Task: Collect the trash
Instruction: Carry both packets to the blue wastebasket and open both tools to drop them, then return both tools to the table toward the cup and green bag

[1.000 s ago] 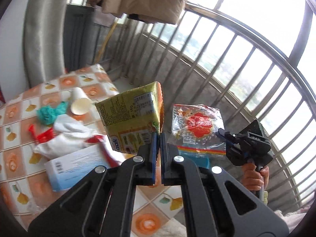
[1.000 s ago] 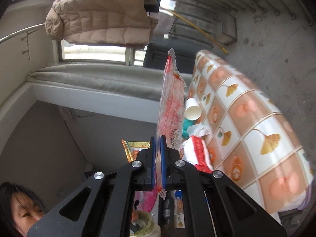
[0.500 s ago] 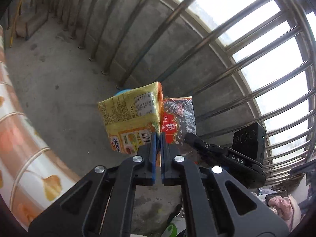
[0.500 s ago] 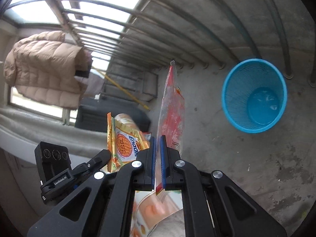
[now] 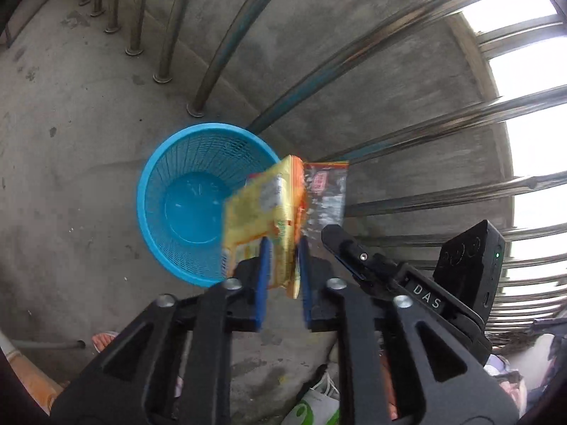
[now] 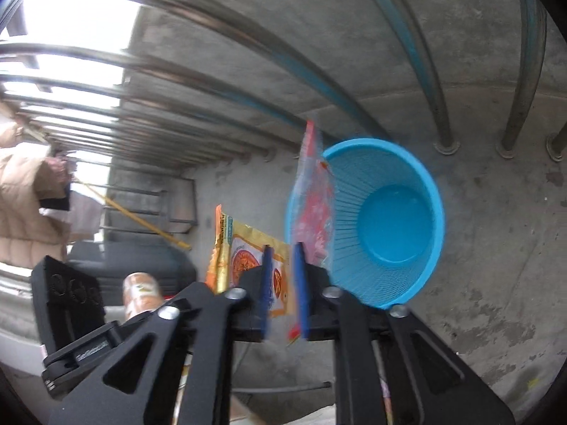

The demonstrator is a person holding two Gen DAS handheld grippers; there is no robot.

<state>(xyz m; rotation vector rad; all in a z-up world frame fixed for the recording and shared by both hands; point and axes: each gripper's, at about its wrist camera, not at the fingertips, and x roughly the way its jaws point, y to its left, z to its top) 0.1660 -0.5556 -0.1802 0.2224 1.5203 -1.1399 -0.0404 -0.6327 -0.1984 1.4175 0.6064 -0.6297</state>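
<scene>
Left claw [image 5: 283,265]: jaws have just been opening, now parted with a clear gap; yellow wrapper [image 5: 262,209] sits loose between the blue pads, blurred, no longer pinched as it was 0.5 s ago. Right claw [image 6: 283,276]: jaws likewise have just been opening; red wrapper [image 6: 313,209] lies against the right-hand pad, apart from the other pad, so the grip is released.

Change from earlier views: 1 s ago both claws held their wrappers over the tiled surface; that surface has gone from both views and both claws now point down at the concrete floor [image 5: 71,141]. Blue mesh basket [image 5: 170,212], at the far right of the right wrist view 0.5 s ago, now lies directly behind both wrappers, next to the metal railing [image 5: 407,134]. Basket looks empty.

Writing: "DAS" on the right tool's body, seen from the left wrist view. Print on the yellow wrapper too blurred to read; red wrapper shows a small red label, illegible.
</scene>
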